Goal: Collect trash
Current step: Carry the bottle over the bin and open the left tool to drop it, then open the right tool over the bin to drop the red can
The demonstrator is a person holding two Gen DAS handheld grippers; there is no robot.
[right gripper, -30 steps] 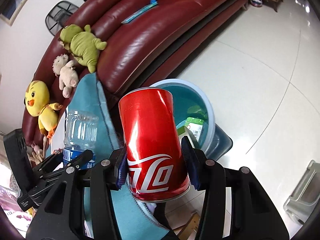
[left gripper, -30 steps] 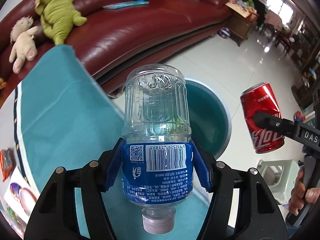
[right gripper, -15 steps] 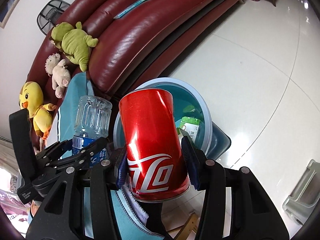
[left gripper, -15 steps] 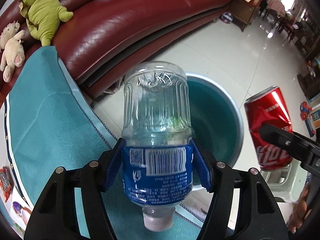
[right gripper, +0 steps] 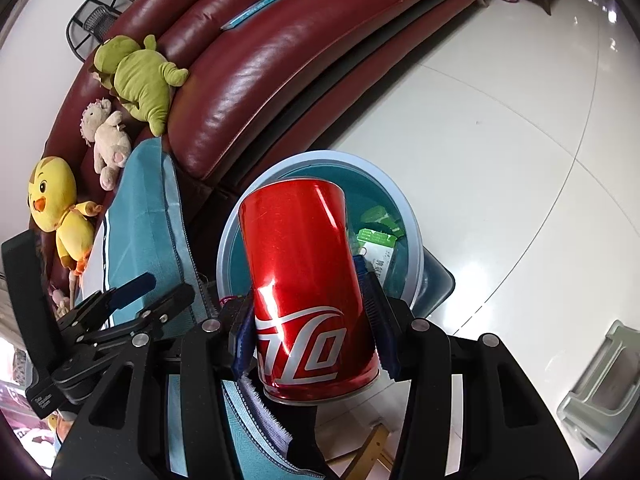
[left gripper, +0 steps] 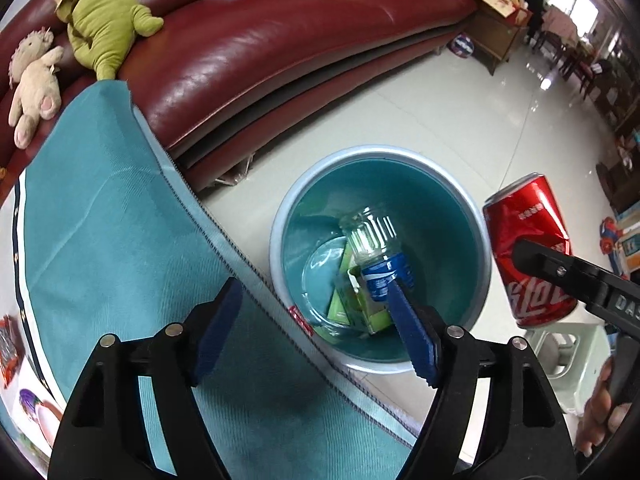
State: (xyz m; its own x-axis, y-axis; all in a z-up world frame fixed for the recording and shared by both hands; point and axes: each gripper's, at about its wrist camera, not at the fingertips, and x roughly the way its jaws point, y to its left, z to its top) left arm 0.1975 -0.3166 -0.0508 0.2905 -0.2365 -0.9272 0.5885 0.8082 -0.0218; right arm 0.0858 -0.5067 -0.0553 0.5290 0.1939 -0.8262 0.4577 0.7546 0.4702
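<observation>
A clear plastic bottle (left gripper: 374, 246) with a blue label lies inside the teal bin (left gripper: 476, 240) on the floor, among green cartons. My left gripper (left gripper: 316, 328) hangs above the bin's near rim, its jaws opening with nothing between the blue pads. A red cola can (right gripper: 304, 280) stands upright in my right gripper (right gripper: 310, 320), whose pads press on both sides of it, over the bin (right gripper: 414, 236). The can (left gripper: 528, 252) also shows at the right in the left wrist view, and the left gripper (right gripper: 132, 300) at the left in the right wrist view.
A teal tablecloth (left gripper: 100, 240) covers the table edge beside the bin. A dark red leather sofa (left gripper: 280, 48) with plush toys (left gripper: 104, 16) runs along the back. A pale green stool (left gripper: 560, 356) stands on the glossy white floor at the right.
The left gripper's jaws spread and the bottle dropped out of them into the bin. The right gripper kept the can and sank slightly toward the bin.
</observation>
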